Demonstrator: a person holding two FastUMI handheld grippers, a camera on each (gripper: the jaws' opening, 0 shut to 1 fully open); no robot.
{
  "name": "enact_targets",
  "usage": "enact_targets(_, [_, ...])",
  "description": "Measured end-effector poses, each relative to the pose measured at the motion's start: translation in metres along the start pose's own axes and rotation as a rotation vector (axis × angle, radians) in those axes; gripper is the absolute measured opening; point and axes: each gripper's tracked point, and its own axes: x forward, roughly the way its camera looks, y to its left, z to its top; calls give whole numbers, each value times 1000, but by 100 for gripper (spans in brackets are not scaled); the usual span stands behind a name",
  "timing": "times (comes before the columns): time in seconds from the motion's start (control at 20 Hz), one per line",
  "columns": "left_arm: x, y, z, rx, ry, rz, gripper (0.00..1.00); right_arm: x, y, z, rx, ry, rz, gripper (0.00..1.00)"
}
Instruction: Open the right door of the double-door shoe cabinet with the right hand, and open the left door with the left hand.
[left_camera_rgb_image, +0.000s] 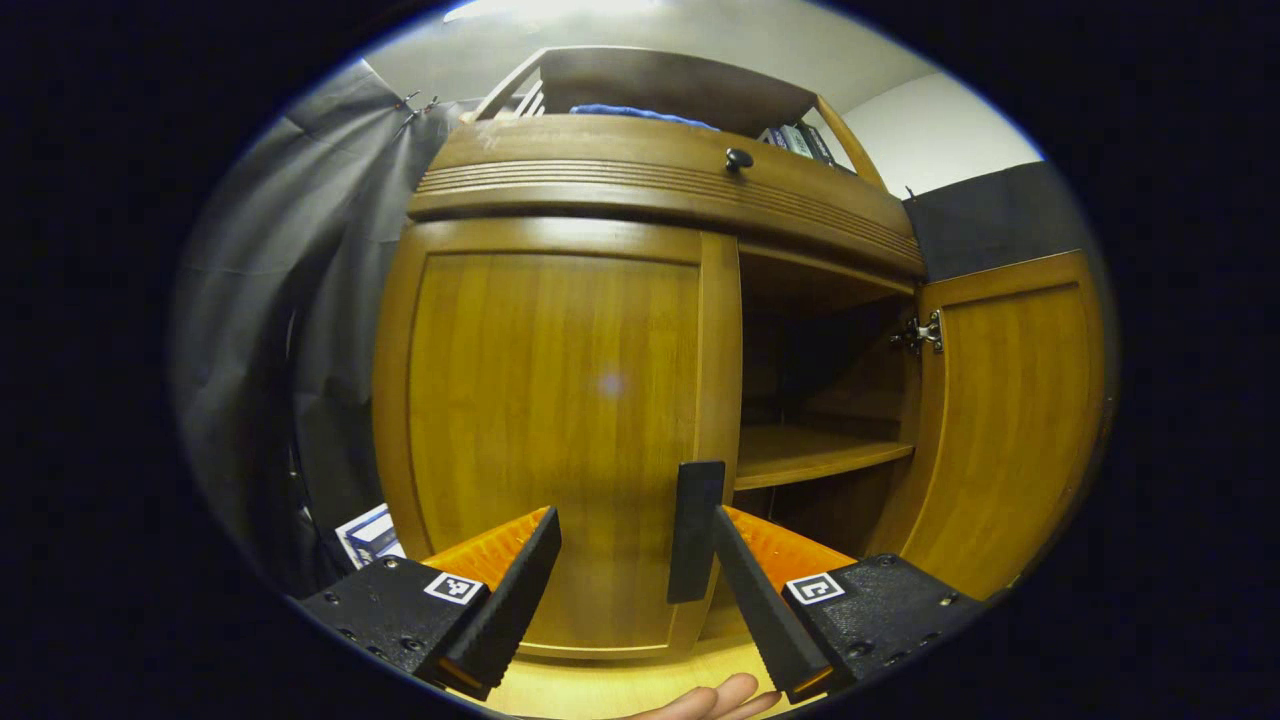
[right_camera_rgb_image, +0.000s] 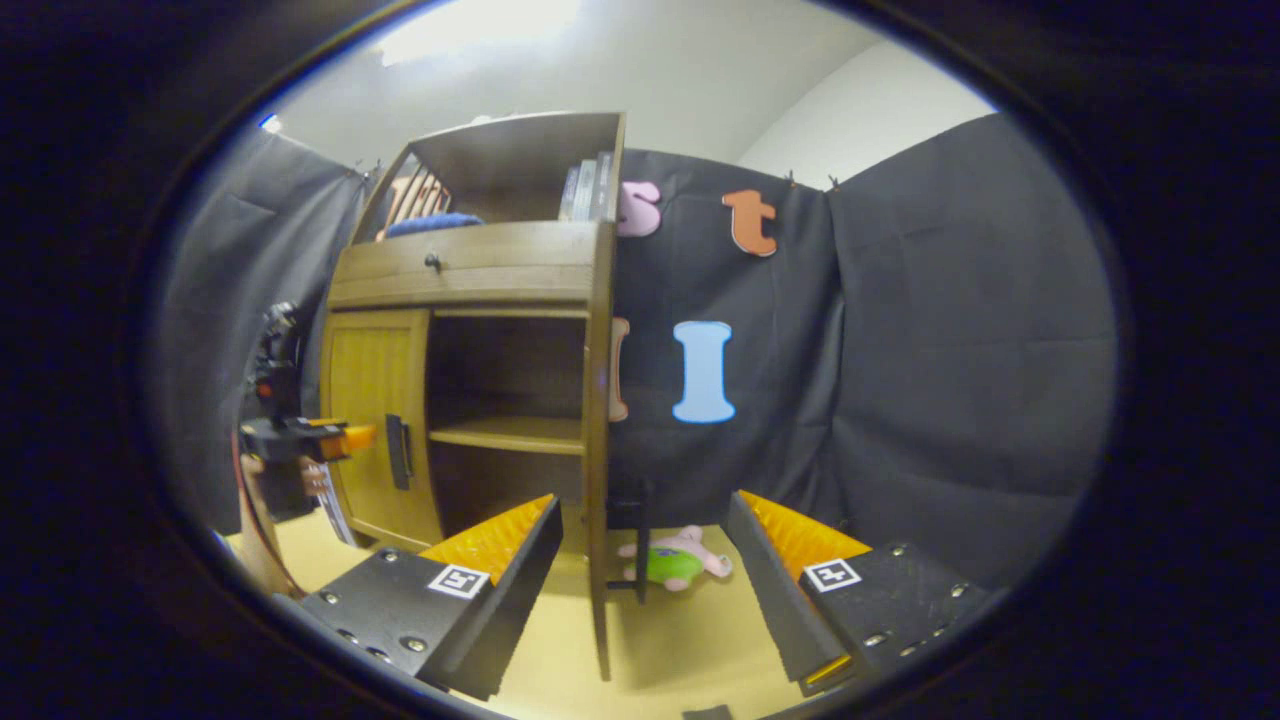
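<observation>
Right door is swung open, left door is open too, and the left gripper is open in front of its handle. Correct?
Not quite: the left door is shut, as the left gripper view shows. The right door is open, and the left gripper is open before the handle.

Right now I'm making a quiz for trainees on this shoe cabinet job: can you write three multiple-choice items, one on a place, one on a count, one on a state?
1. Where does the soft toy lie?
A. on the floor beside the cabinet
B. on the inner shelf
C. on top of the cabinet

2. How many cabinet doors stand open?
A. none
B. one
C. two

3. How is the left gripper set?
A. shut on the handle
B. open, in front of the left door
C. shut on the knob

Answers:
1 A, the toy rests on the floor just past the open right door.
2 B, the right door is swung out and the left door is closed.
3 B, its fingers are spread before the left door, with the handle ungripped between them.
</observation>
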Motion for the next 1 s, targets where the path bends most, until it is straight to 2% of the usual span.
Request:
enact_targets(0.15, [21, -2, -4, 22, -13, 8, 90, -12, 41, 4, 14, -20, 32, 95])
enact_targets(0.2, [25, -7, -2, 25, -32, -21, 95, -16, 57, 7, 9, -26, 46, 100])
enact_targets(0.25, [29, -17, 6, 16, -85, -58, 89, -25, 72, 13, 8, -30, 64, 98])
enact_targets(0.3, [33, -17, 11, 16, -118, -60, 89, -26, 88, 11, 9, -29, 85, 95])
enact_targets(0.4, [40, -17, 8, 37, -112, -40, 90, -29, 119, 11, 6, -29, 120, 95])
enact_targets(0.45, [43, -19, 5, 37, -99, -41, 90, -31, 133, 9, 7, -25, 135, 98])
enact_targets(0.55, [50, -34, 2, 4, -106, -78, 87, -33, 154, 10, 20, -25, 158, 99])
enact_targets(0.6, [52, -34, 7, 30, -127, -62, 82, -33, 163, 8, 26, -21, 172, 99])
enact_targets(0.65, [50, -36, 5, 61, -111, -81, 67, -34, 172, 8, 26, -23, 183, 99])
enact_targets(0.75, [56, -32, 6, 83, -117, -55, 35, -38, 184, 3, 9, -7, 202, 99])
enact_targets(0.85, [57, -31, 5, 74, -117, -45, 34, -34, 185, -5, -3, -2, 201, 98])
enact_targets(1.0, [49, -32, 1, 99, -61, -73, 31, -37, 184, -2, 4, -12, 186, 99])
